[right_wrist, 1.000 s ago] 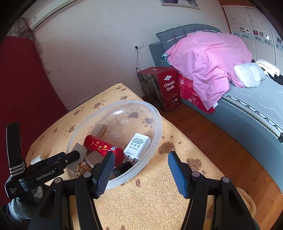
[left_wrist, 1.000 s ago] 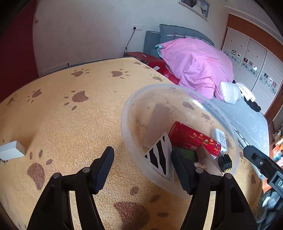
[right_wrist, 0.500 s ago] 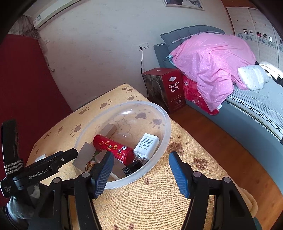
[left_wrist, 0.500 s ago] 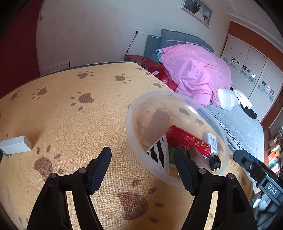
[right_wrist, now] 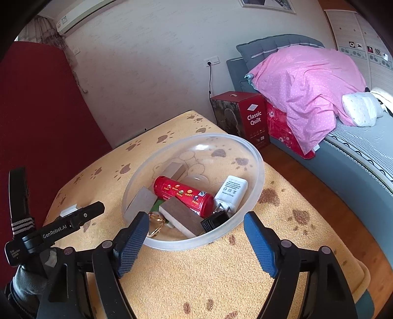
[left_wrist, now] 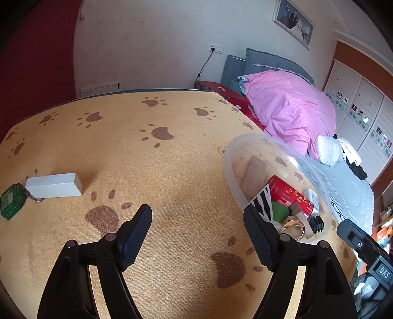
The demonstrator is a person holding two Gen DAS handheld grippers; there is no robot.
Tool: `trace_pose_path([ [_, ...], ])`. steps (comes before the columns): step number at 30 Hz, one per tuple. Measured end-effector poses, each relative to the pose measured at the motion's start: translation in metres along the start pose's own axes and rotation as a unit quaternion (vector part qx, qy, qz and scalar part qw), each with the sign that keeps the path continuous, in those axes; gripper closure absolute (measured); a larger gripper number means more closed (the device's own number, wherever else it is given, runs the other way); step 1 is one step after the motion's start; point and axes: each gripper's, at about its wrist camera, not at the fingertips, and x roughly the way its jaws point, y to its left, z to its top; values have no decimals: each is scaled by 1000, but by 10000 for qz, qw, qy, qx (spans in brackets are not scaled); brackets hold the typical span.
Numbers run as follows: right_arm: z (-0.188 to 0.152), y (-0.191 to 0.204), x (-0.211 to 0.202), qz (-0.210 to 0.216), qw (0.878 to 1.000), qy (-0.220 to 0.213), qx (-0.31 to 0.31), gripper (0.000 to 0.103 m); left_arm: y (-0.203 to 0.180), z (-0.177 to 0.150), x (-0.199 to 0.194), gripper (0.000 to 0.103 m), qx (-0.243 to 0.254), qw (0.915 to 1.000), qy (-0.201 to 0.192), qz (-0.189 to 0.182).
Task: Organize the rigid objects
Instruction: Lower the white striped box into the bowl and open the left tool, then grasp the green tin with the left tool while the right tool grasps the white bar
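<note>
Left wrist view: the left tongs (left_wrist: 197, 235) are spreading, nothing between them, above the paw-print worktop (left_wrist: 172, 171). A white block (left_wrist: 54, 185) lies far left, beside a green case (left_wrist: 12, 200).

Right wrist view: the right tongs (right_wrist: 196, 241) are spreading, empty, just before the clear bowl (right_wrist: 255, 157) holding a red can (right_wrist: 183, 192) and white charger (right_wrist: 231, 192).

White plastered wall (right_wrist: 152, 73) with socket (right_wrist: 212, 61) and framed picture (left_wrist: 293, 23). Bed (right_wrist: 356, 157) with grey headboard (right_wrist: 277, 46) and pink quilt (right_wrist: 307, 81). Wooden floor (right_wrist: 319, 196); patterned wardrobe doors (left_wrist: 361, 110) beyond.
</note>
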Motion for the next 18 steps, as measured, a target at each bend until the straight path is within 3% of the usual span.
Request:
trace_pose_path([
  [18,-9,46,0,357,9988,189,-283,15,90,-16,-30,22,-870,9950,-127,478],
])
